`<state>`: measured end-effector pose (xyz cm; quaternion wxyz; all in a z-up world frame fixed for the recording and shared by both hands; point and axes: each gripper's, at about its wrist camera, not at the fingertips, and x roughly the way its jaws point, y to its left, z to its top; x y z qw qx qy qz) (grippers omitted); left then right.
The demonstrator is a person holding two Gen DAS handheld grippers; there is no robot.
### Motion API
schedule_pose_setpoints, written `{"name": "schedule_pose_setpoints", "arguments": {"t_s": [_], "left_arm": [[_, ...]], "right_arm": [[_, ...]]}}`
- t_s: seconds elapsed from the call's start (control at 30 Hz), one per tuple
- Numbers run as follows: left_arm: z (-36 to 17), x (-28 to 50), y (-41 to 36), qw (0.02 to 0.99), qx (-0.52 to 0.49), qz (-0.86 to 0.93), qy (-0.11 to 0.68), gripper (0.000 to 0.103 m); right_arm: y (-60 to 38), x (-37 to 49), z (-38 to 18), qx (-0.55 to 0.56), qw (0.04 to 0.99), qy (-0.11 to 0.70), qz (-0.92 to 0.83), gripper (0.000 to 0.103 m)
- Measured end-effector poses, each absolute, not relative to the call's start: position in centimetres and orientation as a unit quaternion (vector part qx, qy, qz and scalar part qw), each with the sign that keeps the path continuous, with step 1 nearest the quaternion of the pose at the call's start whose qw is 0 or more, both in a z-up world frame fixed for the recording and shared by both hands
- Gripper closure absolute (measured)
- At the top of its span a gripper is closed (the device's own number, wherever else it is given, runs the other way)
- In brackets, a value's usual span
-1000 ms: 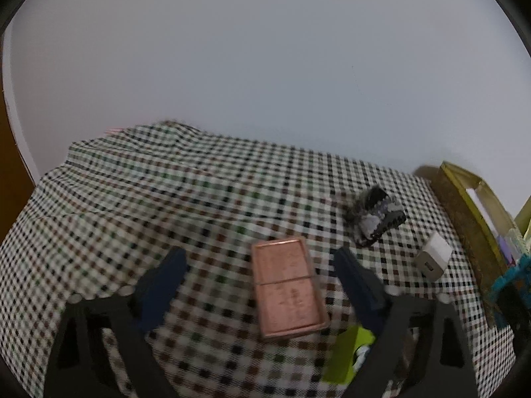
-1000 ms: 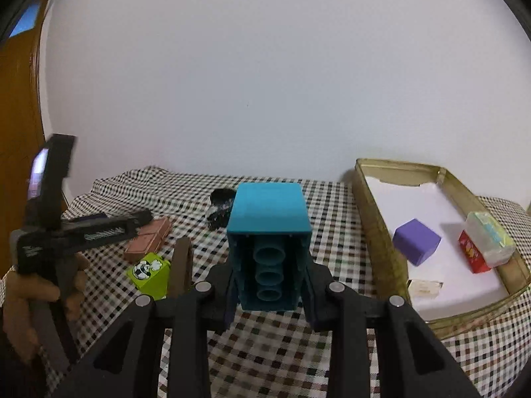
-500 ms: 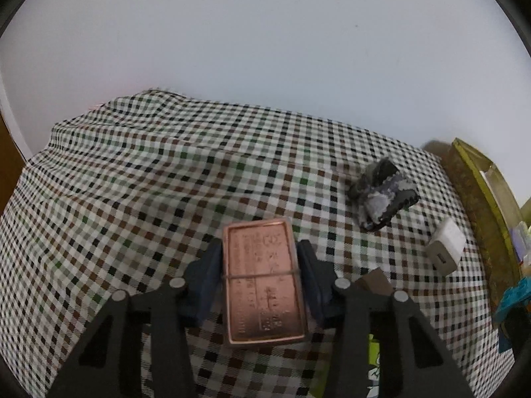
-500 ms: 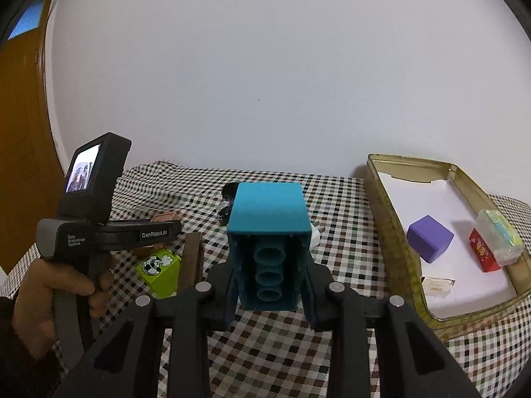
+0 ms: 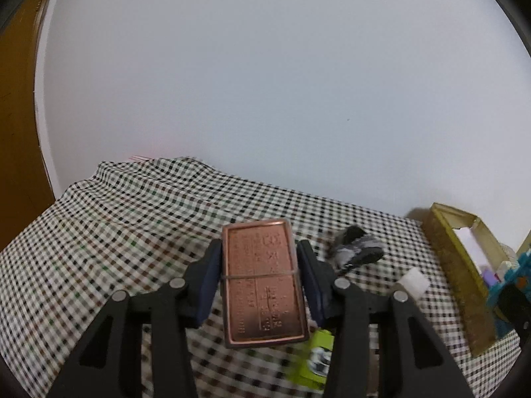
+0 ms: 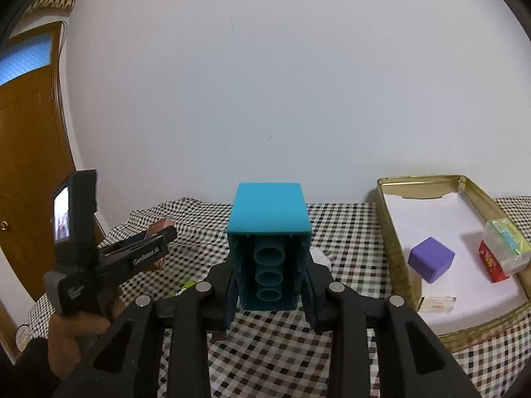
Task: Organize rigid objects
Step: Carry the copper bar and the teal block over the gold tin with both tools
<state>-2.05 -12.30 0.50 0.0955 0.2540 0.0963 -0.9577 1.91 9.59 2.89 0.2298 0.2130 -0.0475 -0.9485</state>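
My left gripper (image 5: 260,273) is shut on a flat copper-coloured tin (image 5: 262,278) and holds it above the checked tablecloth (image 5: 132,225). My right gripper (image 6: 270,272) is shut on a teal building block (image 6: 270,232), hollow underside toward the camera, held above the cloth. The gold tray (image 6: 391,232) lies at the right and holds a purple cube (image 6: 430,263), a red box (image 6: 491,262) and a clear packet (image 6: 506,243). In the right wrist view the left gripper (image 6: 159,232) shows at the left with the tin's edge.
On the cloth lie a black-and-grey hair clip (image 5: 356,248), a white charger cube (image 5: 413,282) and a lime-green block (image 5: 313,361). The tray (image 5: 451,265) is at the right edge in the left wrist view. A white wall stands behind; a brown door (image 6: 26,152) is at the left.
My left gripper closed on the copper tin and lifted it off the cloth. My right gripper rose a little with the teal block.
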Motion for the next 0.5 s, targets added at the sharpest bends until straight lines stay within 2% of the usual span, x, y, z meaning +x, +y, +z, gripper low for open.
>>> {"name": "schedule_pose_setpoints", "arguments": {"t_s": [0.5], "left_arm": [[0.7,-0.8,-6.5,0.084,0.239,-0.964,0.075,0.058]], "right_arm": [[13.3,2.4,3.6,0.178,0.182,-0.019,-0.967,0.069]]}}
